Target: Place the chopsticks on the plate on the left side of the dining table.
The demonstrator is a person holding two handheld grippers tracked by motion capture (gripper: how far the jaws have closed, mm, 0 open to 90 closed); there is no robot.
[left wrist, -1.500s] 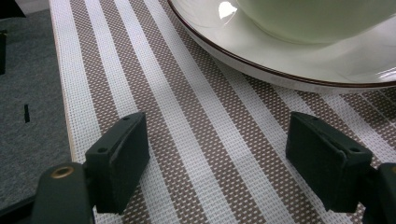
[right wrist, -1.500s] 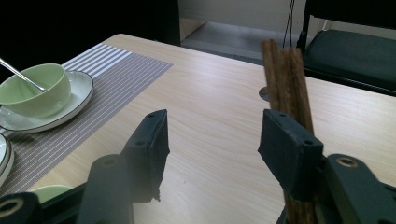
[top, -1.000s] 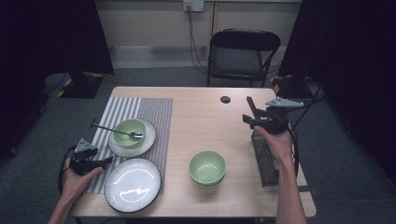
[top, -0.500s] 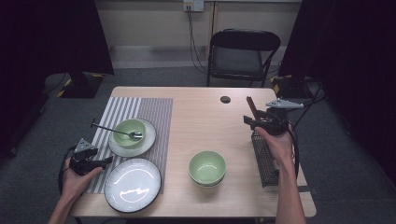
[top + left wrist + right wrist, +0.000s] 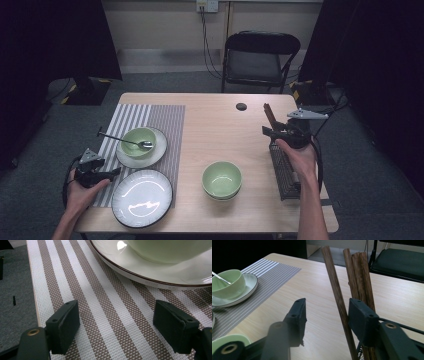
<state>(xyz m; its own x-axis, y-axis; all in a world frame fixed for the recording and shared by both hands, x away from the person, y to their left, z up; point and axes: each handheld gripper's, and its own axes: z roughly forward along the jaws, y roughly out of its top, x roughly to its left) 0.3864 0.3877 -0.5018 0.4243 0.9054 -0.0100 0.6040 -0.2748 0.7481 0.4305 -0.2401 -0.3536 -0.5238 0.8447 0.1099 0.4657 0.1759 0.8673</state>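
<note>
At the counter's [image 5: 210, 115] eight o'clock corner, the left claw [image 5: 117, 325] hovers over the striped mat [image 5: 150, 120], jaws wide apart with nothing between them. Just at its one o'clock sits one saucer [image 5: 131, 157] carrying one green bowl [image 5: 136, 138] with one spoon [image 5: 122, 139]; one empty plate [image 5: 142, 198] lies at five o'clock. Two stacked green bowls [image 5: 222, 179] stand mid-counter. At three o'clock, four wooden chopsticks [image 5: 359, 275] stand in a wire holder [image 5: 283, 172], long axes tilted toward twelve o'clock. The right claw [image 5: 327, 315], its jaws just closing, brackets one chopstick [image 5: 334, 287], one pad beside it, not yet clamped.
</note>
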